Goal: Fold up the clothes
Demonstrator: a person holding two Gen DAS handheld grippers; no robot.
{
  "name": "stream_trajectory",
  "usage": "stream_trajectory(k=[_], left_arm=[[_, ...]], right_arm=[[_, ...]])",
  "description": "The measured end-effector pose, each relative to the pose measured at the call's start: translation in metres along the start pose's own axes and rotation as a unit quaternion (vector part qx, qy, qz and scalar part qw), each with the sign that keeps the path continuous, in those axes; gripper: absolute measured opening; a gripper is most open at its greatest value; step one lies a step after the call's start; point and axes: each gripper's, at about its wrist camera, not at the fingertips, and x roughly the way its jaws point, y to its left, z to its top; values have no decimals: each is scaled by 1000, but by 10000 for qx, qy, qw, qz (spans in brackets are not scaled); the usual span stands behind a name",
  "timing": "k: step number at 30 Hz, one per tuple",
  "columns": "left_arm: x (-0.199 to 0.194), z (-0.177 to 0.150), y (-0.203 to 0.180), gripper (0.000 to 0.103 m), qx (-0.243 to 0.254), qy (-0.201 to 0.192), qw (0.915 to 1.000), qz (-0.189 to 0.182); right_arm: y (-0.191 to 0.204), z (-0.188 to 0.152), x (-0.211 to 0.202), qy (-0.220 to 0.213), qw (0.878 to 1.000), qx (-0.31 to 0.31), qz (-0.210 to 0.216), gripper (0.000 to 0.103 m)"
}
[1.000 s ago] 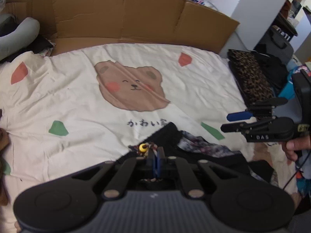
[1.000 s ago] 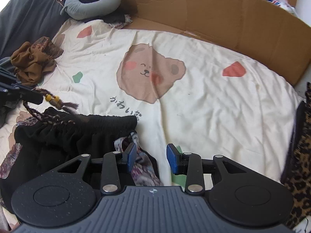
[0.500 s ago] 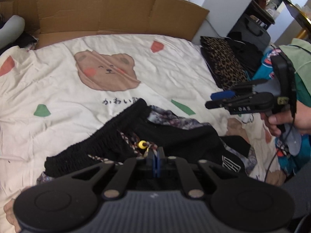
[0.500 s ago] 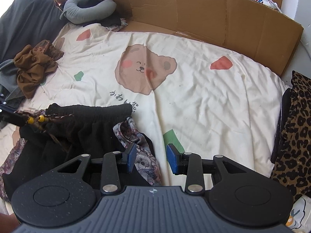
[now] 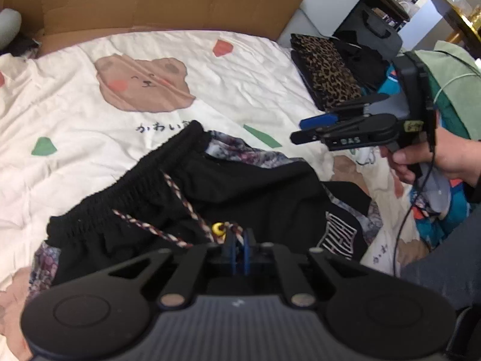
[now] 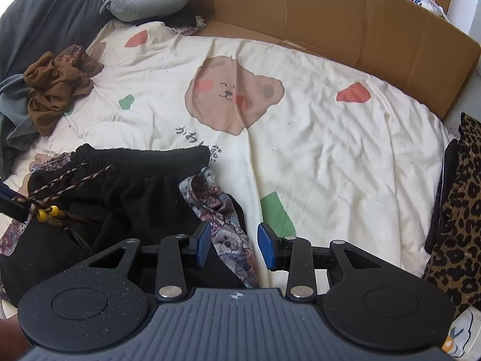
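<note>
Black shorts (image 5: pixel 240 192) with an elastic waistband and a patterned lining lie rumpled on the bear-print sheet (image 5: pixel 90 138). Their braided drawstring (image 5: pixel 180 198) ends in a yellow bead (image 5: pixel 218 229) right at my left gripper (image 5: pixel 238 240). The cord's end sits between the pads, and the jaws are just starting to part, with a thin gap showing. In the right wrist view the drawstring (image 6: pixel 60 177) runs from the shorts (image 6: pixel 144 186) to the left gripper's tip (image 6: pixel 9 201). My right gripper (image 6: pixel 233 246) hovers open over the patterned lining (image 6: pixel 222 210), holding nothing; a hand holds this right gripper (image 5: pixel 303 129) at the right of the left wrist view.
A cardboard wall (image 6: pixel 330 24) lines the far side of the bed. Folded leopard-print clothing (image 6: pixel 460 210) lies at the right edge. A crumpled brown garment (image 6: pixel 57 87) and a grey neck pillow (image 6: pixel 147 0) sit at the far left. The person's hand (image 5: pixel 433 159) is at the right.
My left gripper has pulled the drawstring end toward the near side, and more of the shorts lies spread in front of it. The right gripper has drawn back a little, still open.
</note>
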Motion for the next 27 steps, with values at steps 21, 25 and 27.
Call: stream_trajectory(k=[21,25,27], left_arm=[[-28,13,39,28,-759,-376,9930,827],[-32,14,58,28,-950,-443,9886,1085],[-32,15,68,28,-1024,-451,9863,1210]], right_arm=[[-3,9,-12,-115,9999,11,-95,41],[-4,6,-9,-77,9999,51,-64,41],[-4,5,-7,-51,10000,58,-23,41]])
